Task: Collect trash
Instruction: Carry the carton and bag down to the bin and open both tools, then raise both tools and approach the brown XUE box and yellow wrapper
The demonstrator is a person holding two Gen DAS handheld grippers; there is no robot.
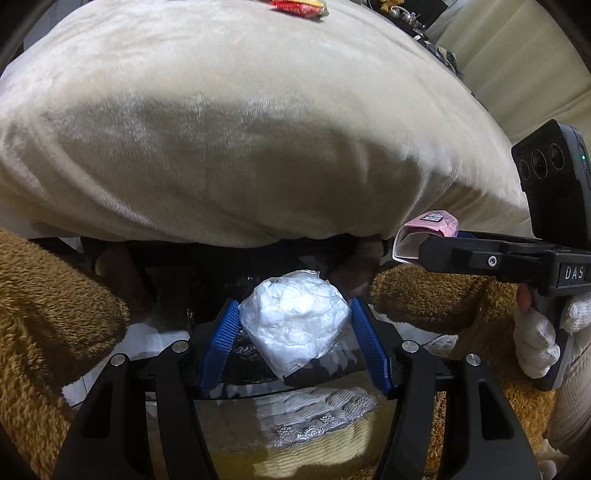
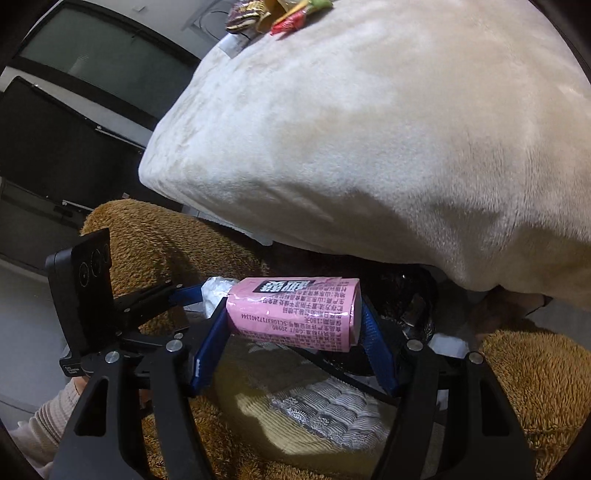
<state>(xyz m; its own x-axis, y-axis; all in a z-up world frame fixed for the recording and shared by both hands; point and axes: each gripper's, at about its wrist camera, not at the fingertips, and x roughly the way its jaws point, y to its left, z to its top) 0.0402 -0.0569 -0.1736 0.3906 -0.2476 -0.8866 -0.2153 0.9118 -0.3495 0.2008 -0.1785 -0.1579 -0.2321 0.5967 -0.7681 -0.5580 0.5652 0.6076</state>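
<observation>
The cream blanket (image 1: 258, 129) is bulging over what is probably a black trash bag (image 1: 236, 273), just below its edge. The right gripper (image 2: 293, 319) is clamping a pink carton (image 2: 291, 314), long axis crosswise between the jaws; the left gripper (image 1: 293, 321) is pinching a white wrapped wad (image 1: 295, 325), nearer the bag.

the wad of tissue in plastic (image 1: 295, 325) sits between the left gripper (image 1: 293, 332) fingers, the drink carton (image 2: 293, 317) between those of the right gripper (image 2: 291, 332), to its right. both hang over the bag opening (image 1: 207, 273), below the cushion (image 1: 240, 129). snack wrappers (image 2: 280, 14) lie on the cushion's far side.
</observation>
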